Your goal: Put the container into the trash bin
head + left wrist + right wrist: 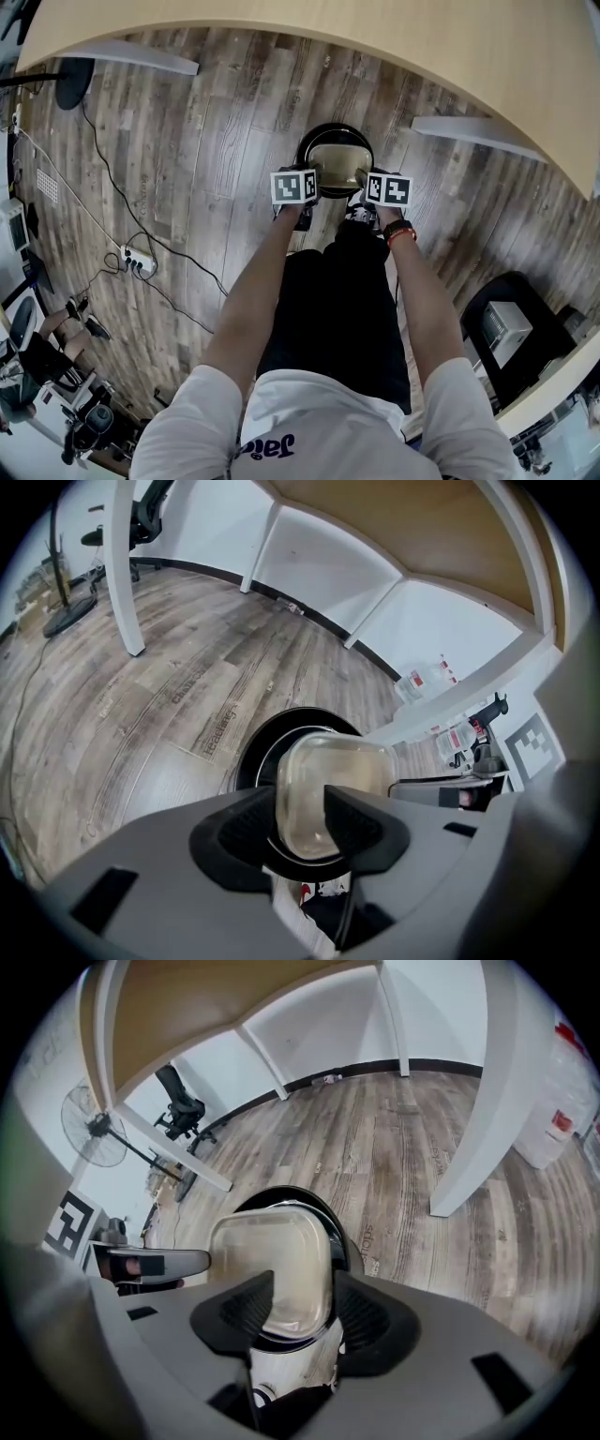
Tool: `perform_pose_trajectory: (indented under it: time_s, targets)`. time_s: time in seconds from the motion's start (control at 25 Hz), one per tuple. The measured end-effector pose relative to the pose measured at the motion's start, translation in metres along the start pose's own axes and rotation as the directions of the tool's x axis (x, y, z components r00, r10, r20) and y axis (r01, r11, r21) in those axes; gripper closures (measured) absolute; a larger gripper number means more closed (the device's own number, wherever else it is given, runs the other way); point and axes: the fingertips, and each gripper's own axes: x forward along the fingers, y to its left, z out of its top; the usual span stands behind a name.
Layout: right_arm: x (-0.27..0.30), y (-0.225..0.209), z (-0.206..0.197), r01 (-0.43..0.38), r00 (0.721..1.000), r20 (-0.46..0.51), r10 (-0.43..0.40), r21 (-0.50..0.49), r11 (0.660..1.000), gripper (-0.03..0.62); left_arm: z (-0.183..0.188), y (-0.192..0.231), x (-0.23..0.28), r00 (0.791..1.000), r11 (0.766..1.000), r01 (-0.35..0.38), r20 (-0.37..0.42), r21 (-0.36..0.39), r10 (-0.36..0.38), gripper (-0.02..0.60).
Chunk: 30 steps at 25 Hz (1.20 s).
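Note:
A clear, squarish plastic container hangs over the mouth of the round black trash bin on the wood floor. My left gripper is at its left side and my right gripper at its right. In the left gripper view the container has its left wall between the left gripper's jaws, close to one pad and apart from the other. In the right gripper view the container's right wall stands between the right gripper's parted pads. Both grippers are open. The bin rim rings the container.
A wooden table top on white legs arches over the far side. A power strip with cables lies on the floor at left. A second black bin stands at right. My shoes are just behind the bin.

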Motion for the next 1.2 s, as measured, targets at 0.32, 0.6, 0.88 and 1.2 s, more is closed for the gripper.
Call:
perform_pose_trajectory:
  time_s: [0.32, 0.6, 0.88, 1.2]
  targets:
    - [-0.015, -0.001, 0.001, 0.005, 1.000, 0.006, -0.005, -0.022, 1.000, 0.333, -0.007, -0.010, -0.011, 1.000, 1.000, 0.014, -0.004, 0.002, -0.014, 0.342]
    - [-0.065, 0.019, 0.010, -0.007, 0.999, 0.036, 0.008, -0.029, 1.000, 0.353, 0.009, -0.038, -0.057, 1.000, 1.000, 0.011, 0.021, 0.026, -0.012, 0.341]
    - [-0.144, 0.056, 0.014, -0.009, 0.998, 0.062, 0.011, -0.034, 0.999, 0.359, 0.023, -0.086, -0.138, 0.998, 0.997, 0.040, 0.047, 0.070, -0.043, 0.341]
    - [-0.216, 0.101, 0.023, -0.030, 0.990, 0.137, 0.022, 0.056, 0.998, 0.368, 0.044, -0.121, -0.226, 0.992, 0.989, 0.028, 0.115, 0.145, -0.045, 0.339]
